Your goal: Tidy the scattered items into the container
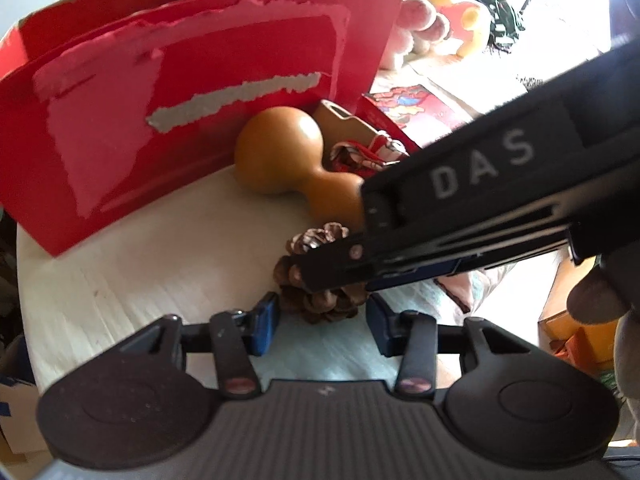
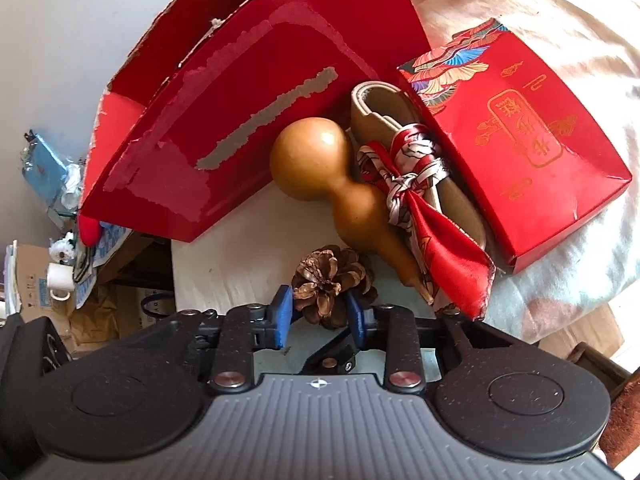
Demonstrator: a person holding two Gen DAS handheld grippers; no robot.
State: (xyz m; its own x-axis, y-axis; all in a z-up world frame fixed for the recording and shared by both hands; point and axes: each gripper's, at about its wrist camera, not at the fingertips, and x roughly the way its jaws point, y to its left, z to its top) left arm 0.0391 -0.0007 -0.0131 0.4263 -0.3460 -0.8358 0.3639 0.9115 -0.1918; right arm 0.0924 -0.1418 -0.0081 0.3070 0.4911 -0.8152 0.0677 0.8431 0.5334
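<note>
While both grippers crowd the same spot, pine cone on the white bench, sitting between the blue pads of the right gripper, pads touching or nearly touching its scales on both sides, grip not certain. Left gripper also down at the pine cone, jaws apart, cone just ahead of its fingertips, no contact visible. Right gripper's black body crossing over the cone in the left view. Just beyond, brown gourd lying on its side, beside a tan strap with a red patterned scarf. Behind these, torn red container standing open; small red box to its right
</note>
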